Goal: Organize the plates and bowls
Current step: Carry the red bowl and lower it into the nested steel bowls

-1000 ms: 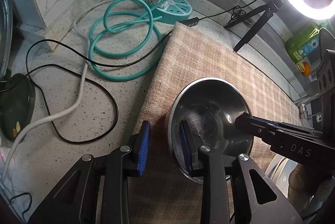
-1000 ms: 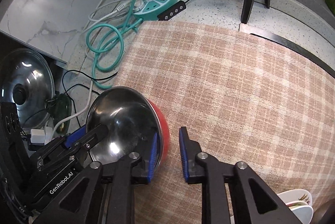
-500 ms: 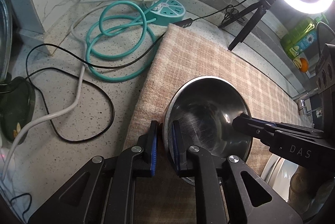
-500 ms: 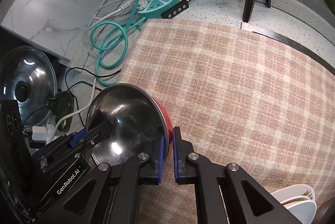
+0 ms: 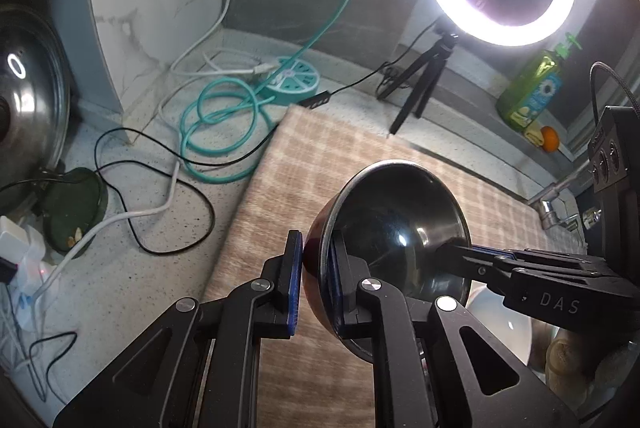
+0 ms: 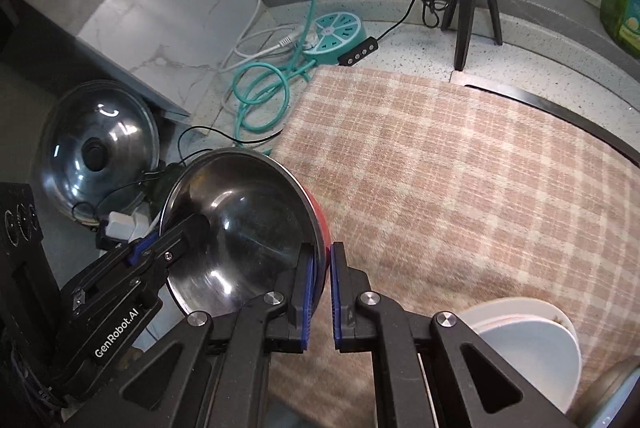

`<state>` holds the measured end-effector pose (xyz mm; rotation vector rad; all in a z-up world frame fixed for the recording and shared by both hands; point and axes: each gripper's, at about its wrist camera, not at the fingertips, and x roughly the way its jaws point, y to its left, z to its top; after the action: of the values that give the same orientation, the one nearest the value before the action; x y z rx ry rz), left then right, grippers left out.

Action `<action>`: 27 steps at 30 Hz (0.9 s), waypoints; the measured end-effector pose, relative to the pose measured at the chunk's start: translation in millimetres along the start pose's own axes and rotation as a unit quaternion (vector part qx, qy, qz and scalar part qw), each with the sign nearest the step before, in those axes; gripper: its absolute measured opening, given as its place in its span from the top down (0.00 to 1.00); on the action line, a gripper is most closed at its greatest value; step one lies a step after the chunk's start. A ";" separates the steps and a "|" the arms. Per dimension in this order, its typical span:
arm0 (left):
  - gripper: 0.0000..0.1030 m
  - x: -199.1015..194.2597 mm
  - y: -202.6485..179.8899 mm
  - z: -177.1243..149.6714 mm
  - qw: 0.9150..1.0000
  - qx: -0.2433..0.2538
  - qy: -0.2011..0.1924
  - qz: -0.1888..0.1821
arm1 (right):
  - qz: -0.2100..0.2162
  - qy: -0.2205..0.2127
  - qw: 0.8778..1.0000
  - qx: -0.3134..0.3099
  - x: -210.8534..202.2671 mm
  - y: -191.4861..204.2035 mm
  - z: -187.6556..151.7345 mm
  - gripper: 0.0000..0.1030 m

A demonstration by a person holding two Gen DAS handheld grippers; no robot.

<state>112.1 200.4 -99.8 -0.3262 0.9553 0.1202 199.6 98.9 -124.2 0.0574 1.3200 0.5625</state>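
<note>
Bowl (image 5: 394, 240): steel inside, red outside, it hangs above the checked cloth (image 6: 460, 167) that covers the surface, pinched on opposite sides of its rim by both tools. In the left wrist view the left tool (image 5: 314, 282) clamps the rim at 9 o'clock, one blue pad inside and one on the red wall; the right tool (image 6: 320, 292) clamps it at 3 o'clock, both pressed almost together on thin metal.

The main risk, as I judge it, is slip: the polished curved wall gives narrow pads little bite, and if one hand leads the other the bowl may twist out and drop. The white bowls (image 6: 528, 340) sit at 5 o'clock in the right view, near enough for a swing to knock them. Cables (image 5: 160, 195) at 9 o'clock could snag a low pass.
</note>
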 end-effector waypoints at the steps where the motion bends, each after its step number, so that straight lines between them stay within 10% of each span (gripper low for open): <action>1: 0.89 -6.3 -7.8 -2.8 1.000 0.001 -0.005 -0.001 | 0.000 -0.001 1.000 -0.003 -8.5 -3.1 -4.8 0.93; 27: 0.89 -18.8 -255.0 -77.6 0.984 0.112 0.020 -0.138 | -0.076 -0.042 0.990 0.109 -184.4 -210.2 -134.4 0.93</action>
<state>102.7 -64.9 -69.6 -0.2497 0.9440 -0.2463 125.2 -197.2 -68.5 0.1567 1.2867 0.2816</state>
